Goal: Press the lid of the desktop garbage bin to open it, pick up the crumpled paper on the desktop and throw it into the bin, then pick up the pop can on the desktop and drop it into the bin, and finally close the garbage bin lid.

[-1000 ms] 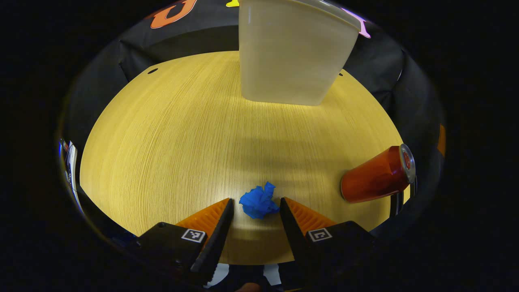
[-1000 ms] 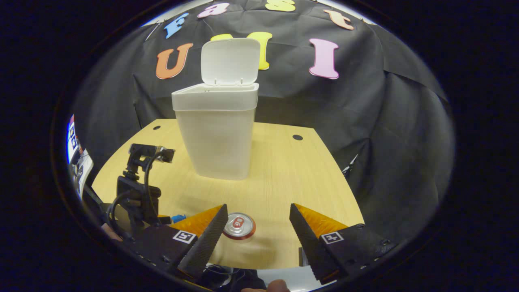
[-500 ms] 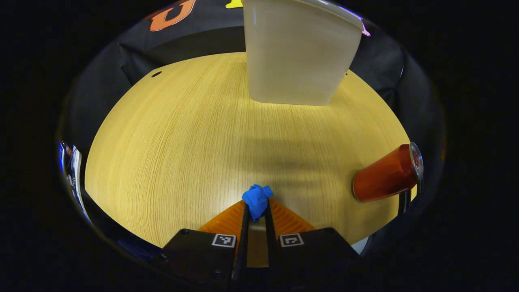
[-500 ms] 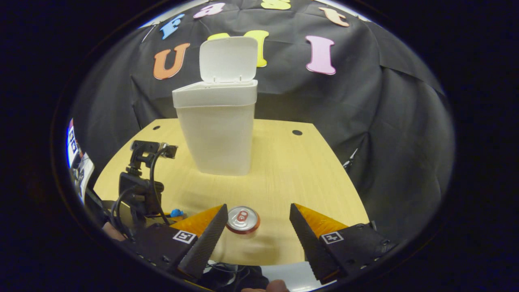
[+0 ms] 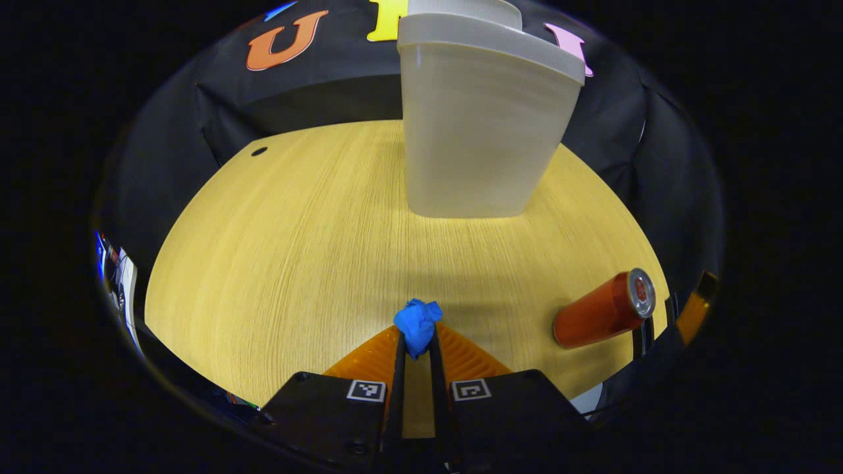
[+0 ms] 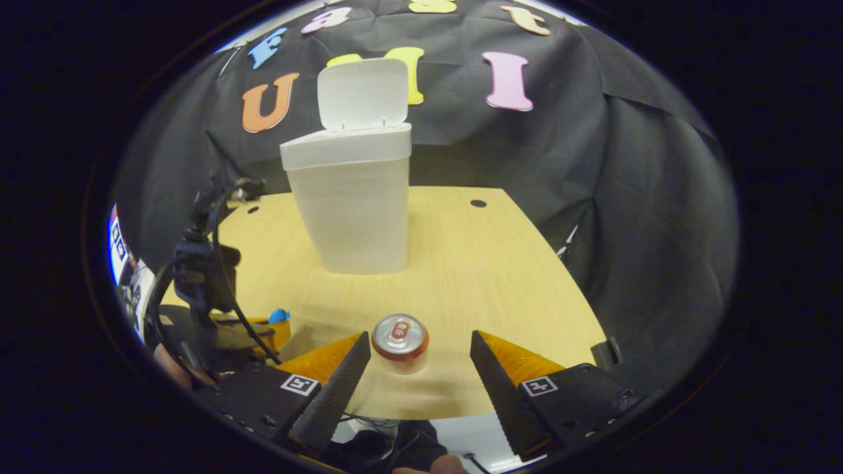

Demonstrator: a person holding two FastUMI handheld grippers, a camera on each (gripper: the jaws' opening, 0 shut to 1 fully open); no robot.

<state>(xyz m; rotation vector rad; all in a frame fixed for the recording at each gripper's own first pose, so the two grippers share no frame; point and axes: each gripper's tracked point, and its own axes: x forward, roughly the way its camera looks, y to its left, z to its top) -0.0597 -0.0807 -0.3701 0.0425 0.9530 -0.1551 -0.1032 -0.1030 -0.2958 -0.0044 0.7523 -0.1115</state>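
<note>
The blue crumpled paper (image 5: 417,317) is pinched between my left gripper's (image 5: 416,332) two fingers, just above the wooden table (image 5: 276,250). In the right gripper view the same paper (image 6: 279,315) shows at the tip of the left gripper (image 6: 267,329), low on the left. The white bin (image 6: 352,204) stands mid-table with its lid (image 6: 360,92) swung upright; in the left gripper view the bin (image 5: 477,131) is ahead and slightly right. The red pop can (image 6: 400,336) stands upright just beyond my open right gripper (image 6: 418,352), between its finger lines. The can (image 5: 602,309) sits to the right of the left gripper.
Black cloth walls close in behind and beside the table. Two small round holes (image 6: 478,203) mark the table's far corners. A hand (image 6: 174,365) holds the left gripper at the table's near left edge.
My left gripper closed on the blue paper, then rose a little with it. The right gripper stayed open and drew back slightly from the can.
</note>
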